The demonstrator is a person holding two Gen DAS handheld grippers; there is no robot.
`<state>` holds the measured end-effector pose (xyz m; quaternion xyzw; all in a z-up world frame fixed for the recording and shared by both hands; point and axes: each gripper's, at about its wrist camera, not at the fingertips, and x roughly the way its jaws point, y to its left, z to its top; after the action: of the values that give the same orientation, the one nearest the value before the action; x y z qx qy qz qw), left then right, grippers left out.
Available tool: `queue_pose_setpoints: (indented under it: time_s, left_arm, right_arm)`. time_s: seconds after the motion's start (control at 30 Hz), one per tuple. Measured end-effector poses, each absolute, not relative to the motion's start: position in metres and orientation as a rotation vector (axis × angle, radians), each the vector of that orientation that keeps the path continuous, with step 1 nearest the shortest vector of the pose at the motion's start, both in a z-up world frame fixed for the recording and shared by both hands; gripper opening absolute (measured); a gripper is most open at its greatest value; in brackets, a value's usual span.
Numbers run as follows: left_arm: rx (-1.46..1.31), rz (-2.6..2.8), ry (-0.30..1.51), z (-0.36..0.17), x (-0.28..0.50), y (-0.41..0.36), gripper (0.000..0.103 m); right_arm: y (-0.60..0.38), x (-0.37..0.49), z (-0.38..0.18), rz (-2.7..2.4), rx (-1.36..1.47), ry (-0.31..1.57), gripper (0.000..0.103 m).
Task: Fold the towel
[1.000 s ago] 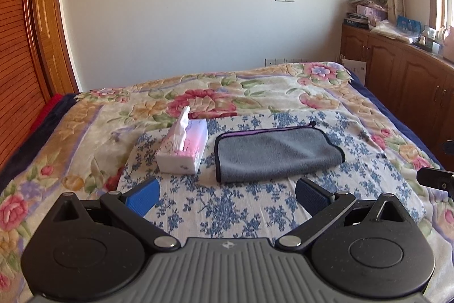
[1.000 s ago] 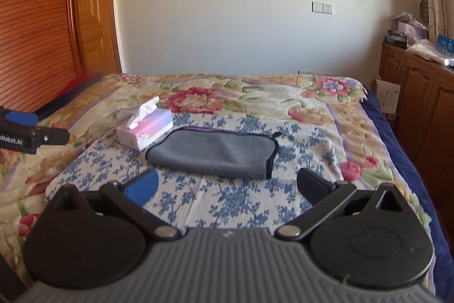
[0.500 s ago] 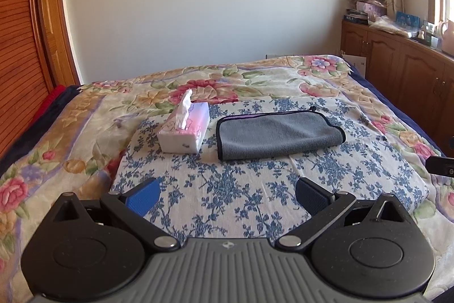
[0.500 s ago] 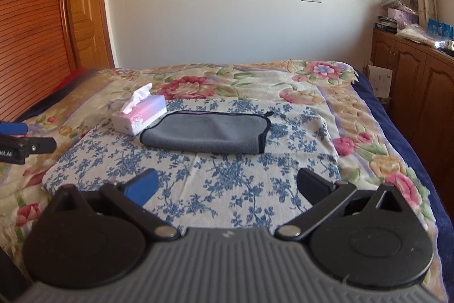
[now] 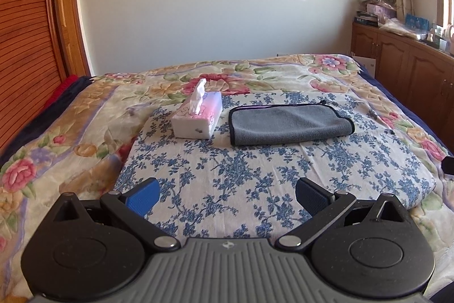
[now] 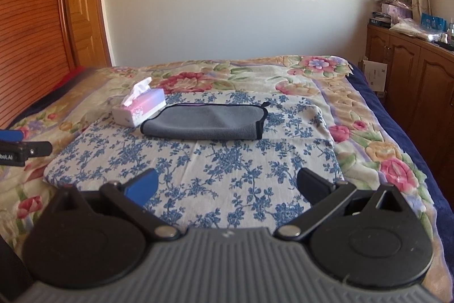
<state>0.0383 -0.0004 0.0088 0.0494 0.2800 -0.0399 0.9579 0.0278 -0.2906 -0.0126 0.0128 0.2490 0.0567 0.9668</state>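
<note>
A grey towel (image 5: 289, 123) with dark edging lies folded flat on a blue-flowered white cloth (image 5: 227, 178) spread on the bed; it also shows in the right wrist view (image 6: 207, 121). My left gripper (image 5: 227, 193) is open and empty, well back from the towel above the cloth's near part. My right gripper (image 6: 227, 188) is open and empty, also back from the towel. The left gripper's tip (image 6: 17, 151) shows at the left edge of the right wrist view.
A pink and white tissue box (image 5: 198, 118) stands just left of the towel, also in the right wrist view (image 6: 139, 108). The bed has a floral blanket (image 5: 71, 132). Wooden cabinets (image 6: 411, 81) line the right wall. A wooden door (image 6: 28, 33) is at left.
Both grippers have pulled back and up from the towel, which now looks smaller and farther. Both stay open and empty. The towel and tissue box have not moved.
</note>
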Motion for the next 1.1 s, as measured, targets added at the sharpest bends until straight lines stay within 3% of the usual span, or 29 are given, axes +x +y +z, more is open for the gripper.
queue_pose_setpoints:
  time_s: [1.1]
  left_arm:
    - [0.046,-0.021,0.432,0.009,0.015,0.016,0.103]
  right_arm:
    - [-0.311,0.003,-0.016,0.076,0.082,0.333,0.103]
